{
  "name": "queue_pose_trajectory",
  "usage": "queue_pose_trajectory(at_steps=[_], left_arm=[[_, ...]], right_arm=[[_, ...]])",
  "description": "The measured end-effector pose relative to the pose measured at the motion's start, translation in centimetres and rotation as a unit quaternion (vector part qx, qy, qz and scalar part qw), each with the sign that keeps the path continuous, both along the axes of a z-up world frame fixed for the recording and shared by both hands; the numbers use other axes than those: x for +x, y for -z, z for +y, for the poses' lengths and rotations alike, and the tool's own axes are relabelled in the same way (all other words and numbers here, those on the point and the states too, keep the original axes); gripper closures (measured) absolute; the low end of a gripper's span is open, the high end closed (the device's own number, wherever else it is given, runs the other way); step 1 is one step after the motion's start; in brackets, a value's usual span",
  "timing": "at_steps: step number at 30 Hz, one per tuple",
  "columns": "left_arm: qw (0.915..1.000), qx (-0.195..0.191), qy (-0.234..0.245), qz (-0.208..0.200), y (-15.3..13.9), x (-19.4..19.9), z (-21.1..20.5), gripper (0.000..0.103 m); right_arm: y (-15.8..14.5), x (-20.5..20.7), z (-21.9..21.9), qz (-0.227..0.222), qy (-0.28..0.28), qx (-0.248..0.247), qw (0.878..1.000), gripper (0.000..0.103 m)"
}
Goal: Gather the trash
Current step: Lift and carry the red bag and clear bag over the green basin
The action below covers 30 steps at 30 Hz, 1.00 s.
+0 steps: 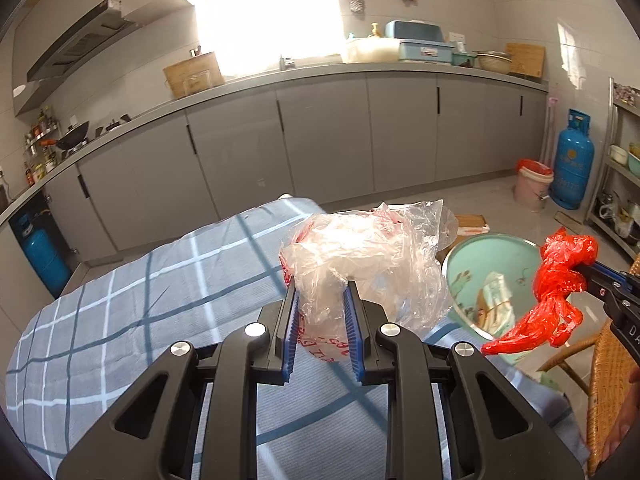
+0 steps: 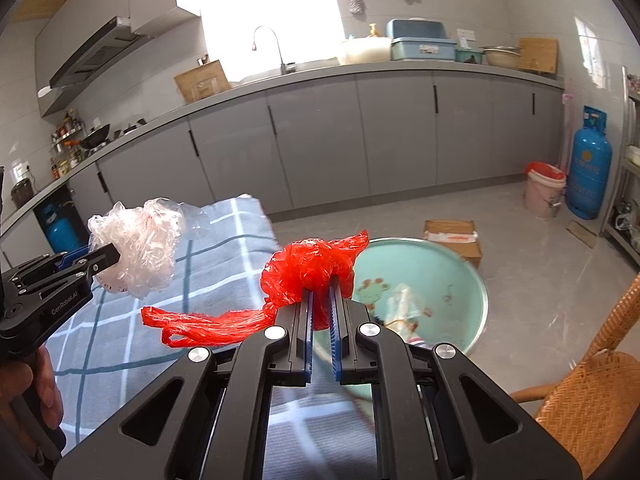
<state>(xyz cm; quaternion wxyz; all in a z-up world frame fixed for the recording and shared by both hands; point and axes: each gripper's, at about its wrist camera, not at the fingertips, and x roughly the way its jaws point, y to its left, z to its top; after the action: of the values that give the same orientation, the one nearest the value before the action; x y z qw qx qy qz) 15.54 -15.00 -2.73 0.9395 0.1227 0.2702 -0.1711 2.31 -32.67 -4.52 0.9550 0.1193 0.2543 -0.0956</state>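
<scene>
My left gripper (image 1: 321,286) is shut on a crumpled clear plastic bag (image 1: 360,256) with red print and holds it above the checked tablecloth (image 1: 140,300). It also shows in the right wrist view (image 2: 136,248). My right gripper (image 2: 321,296) is shut on a crumpled red plastic bag (image 2: 312,268), its handles trailing left. The red bag also shows in the left wrist view (image 1: 560,280), over a mint-green basin (image 1: 476,264) that holds some trash. The basin (image 2: 448,272) sits on the floor, just beyond and right of my right gripper.
A cardboard box (image 2: 454,238) lies on the floor behind the basin. A wicker chair (image 2: 588,396) stands at the right. A pink bucket with a red liner (image 2: 544,192) and a blue gas cylinder (image 2: 590,172) stand by the grey cabinets.
</scene>
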Motion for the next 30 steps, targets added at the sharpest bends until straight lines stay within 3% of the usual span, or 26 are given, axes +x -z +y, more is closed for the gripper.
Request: queue_pose_trajectory(at_steps=[13, 30], left_arm=[[0.9988, -0.004, 0.048, -0.009, -1.1, 0.4, -5.5, 0.081], [0.9968, 0.000, 0.079, 0.011, 0.3, 1.9, -10.3, 0.081]], right_arm=[[-0.9, -0.1, -4.5, -0.004, 0.041, -0.013, 0.999, 0.095], [-0.3, 0.8, -7.7, 0.006, 0.064, -0.022, 0.998, 0.095]])
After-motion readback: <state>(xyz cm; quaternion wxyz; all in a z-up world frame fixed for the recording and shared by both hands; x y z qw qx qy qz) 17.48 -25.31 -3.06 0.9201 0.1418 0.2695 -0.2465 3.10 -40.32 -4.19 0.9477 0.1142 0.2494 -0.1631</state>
